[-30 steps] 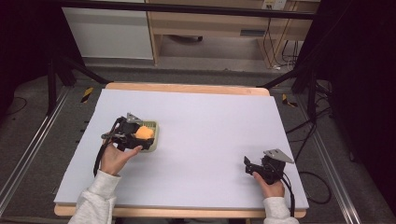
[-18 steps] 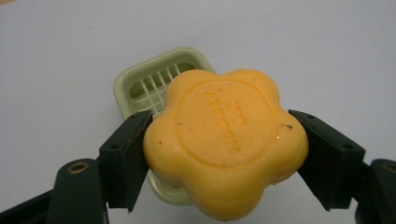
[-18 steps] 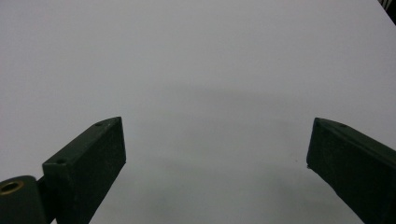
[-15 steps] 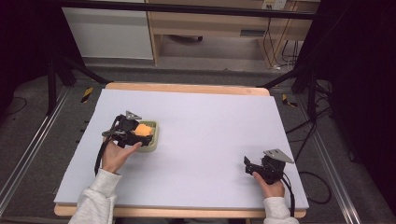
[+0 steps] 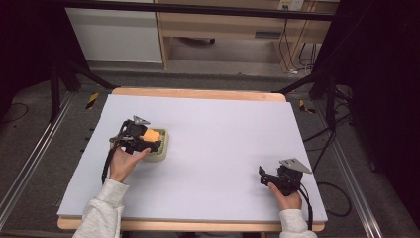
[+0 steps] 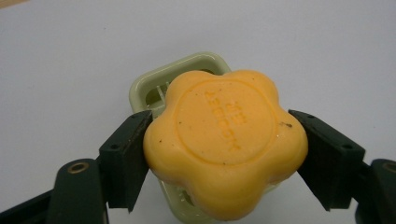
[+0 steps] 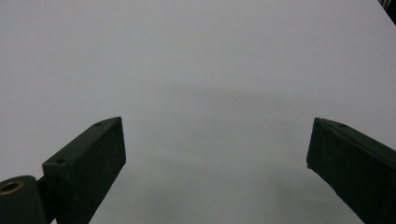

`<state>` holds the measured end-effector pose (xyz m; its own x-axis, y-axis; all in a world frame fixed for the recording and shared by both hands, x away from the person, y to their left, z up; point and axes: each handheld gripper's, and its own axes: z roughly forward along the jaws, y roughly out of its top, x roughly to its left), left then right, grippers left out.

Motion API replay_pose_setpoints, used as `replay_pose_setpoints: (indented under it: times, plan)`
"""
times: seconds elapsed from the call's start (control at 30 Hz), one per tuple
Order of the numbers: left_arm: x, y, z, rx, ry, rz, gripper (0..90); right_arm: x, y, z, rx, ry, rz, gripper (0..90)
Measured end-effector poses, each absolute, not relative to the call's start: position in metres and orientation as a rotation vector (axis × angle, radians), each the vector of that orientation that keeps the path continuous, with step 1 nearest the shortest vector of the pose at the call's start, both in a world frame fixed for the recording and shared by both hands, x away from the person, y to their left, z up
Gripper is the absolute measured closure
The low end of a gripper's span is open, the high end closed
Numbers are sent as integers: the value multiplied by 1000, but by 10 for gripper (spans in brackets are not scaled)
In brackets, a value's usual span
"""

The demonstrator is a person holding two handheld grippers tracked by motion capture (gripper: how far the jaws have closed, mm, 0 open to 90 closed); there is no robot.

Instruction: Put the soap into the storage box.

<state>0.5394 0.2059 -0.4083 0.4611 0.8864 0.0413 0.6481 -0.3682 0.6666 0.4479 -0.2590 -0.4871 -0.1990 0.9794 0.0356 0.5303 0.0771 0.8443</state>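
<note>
Black grippers, pale sleeves

Both the left gripper (image 5: 148, 141) and right gripper (image 5: 267, 177) are black, each topped by a grey three-cornered plate and trailing a black cable; the blocky jaws carry small screws; the sleeves (image 5: 101, 210) are light grey.

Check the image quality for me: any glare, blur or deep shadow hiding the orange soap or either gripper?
High view: even light on the white table, dark surroundings, soft detail. Left gripper view: the orange flower-shaped soap bar is sharp, its embossed lettering visible, no glare, over the pale green soap dish. Right gripper view: a faint shadow on the table between the open jaws, nothing hidden.
</note>
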Motion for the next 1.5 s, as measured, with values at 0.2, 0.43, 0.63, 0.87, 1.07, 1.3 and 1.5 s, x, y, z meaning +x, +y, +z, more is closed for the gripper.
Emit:
replay_pose_setpoints:
  times: [0.2,0.43,0.63,0.87,1.07,1.3,1.5]
  plan:
    - [543,203,-412,2138,1274,539,248,448,-259,-487,1494,1794,1025,51]
    - [548,201,-420,2149,1279,532,248,448,-259,-487,1496,1794,1023,50]
    - [551,201,-426,2155,1284,525,248,448,-259,-487,1494,1793,1025,51]
    - [553,200,-431,2165,1291,525,248,448,-259,-487,1496,1794,1023,51]
    - [555,199,-436,2179,1292,525,248,448,-259,-487,1494,1794,1025,51]
    - [557,200,-438,2184,1303,526,248,448,-259,-487,1495,1794,1023,51]
    - [558,201,-441,2181,1308,517,248,448,-259,-487,1494,1794,1023,50]
